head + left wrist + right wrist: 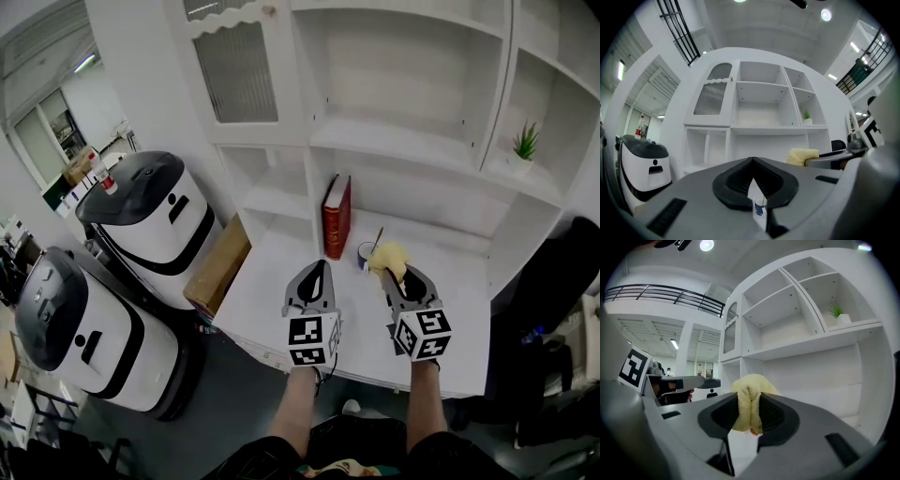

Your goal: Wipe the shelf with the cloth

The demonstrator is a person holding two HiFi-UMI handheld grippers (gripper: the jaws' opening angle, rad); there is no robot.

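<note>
A yellow cloth (390,256) is bunched up and pinched in my right gripper (395,275), held above the white shelf's lower surface (281,281). In the right gripper view the cloth (749,408) fills the gap between the jaws of the right gripper (749,397). My left gripper (318,272) hovers beside it to the left, shut with nothing in it. The left gripper view has the left gripper's (753,164) jaws meeting in a point, with the cloth (803,155) off to the right.
A red book (336,217) stands upright at the back of the lower shelf. A small blue-and-white cup (365,255) with a stick in it sits just ahead of the cloth. A potted plant (524,145) is on the upper right shelf. Two white robots (150,220) stand left.
</note>
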